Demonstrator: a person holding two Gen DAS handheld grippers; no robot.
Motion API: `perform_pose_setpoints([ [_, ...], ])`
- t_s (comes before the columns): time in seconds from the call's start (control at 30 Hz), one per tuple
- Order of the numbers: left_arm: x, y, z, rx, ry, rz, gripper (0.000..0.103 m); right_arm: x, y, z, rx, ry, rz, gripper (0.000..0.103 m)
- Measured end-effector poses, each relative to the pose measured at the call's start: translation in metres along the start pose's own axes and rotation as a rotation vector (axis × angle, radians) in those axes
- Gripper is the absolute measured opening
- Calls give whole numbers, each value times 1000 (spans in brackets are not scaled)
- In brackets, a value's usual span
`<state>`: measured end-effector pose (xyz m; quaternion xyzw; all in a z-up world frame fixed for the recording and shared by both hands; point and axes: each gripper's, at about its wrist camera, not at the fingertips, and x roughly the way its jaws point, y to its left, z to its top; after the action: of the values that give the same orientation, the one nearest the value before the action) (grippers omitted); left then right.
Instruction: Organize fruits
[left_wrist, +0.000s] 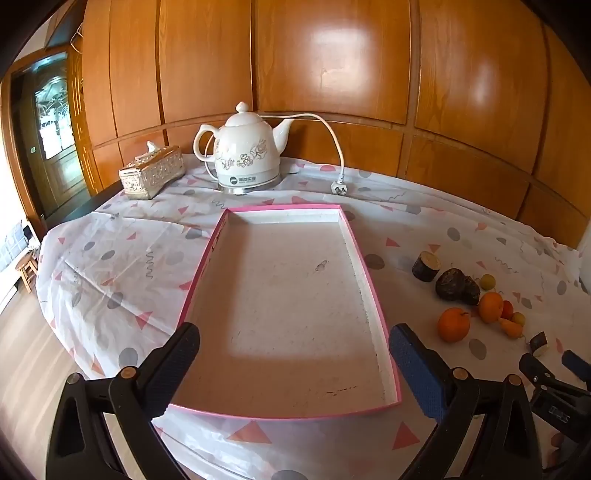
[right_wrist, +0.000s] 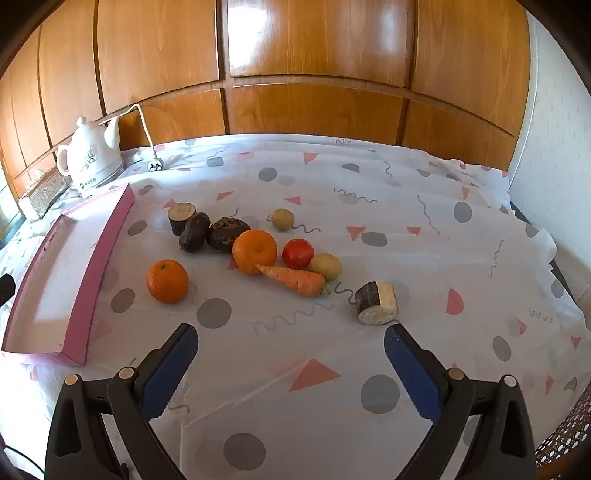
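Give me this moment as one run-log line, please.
left gripper: open, over tray | right gripper: open, facing oranges | tray: nothing inside

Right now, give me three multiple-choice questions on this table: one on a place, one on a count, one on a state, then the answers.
1. Where does the carrot lie?
A. in the pink tray
B. on the tablecloth among the produce
C. beside the kettle

2. How many oranges are there?
A. one
B. two
C. four

3. What does the pink tray hold?
A. nothing
B. oranges
C. the tissue box

Answers: 1 B, it lies on the cloth touching one orange. 2 B, that one and another orange nearer the tray. 3 A, its floor is bare in the left wrist view.
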<state>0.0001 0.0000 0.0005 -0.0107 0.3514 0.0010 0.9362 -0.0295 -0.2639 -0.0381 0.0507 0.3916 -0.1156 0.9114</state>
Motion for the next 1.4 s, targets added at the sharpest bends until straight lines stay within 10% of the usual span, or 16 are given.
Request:
perform_pose_setpoints([
  [1.4, -9, 1, 0, 3, -28, -1, 103, -22, 30, 0, -135, -105, 33, 102],
])
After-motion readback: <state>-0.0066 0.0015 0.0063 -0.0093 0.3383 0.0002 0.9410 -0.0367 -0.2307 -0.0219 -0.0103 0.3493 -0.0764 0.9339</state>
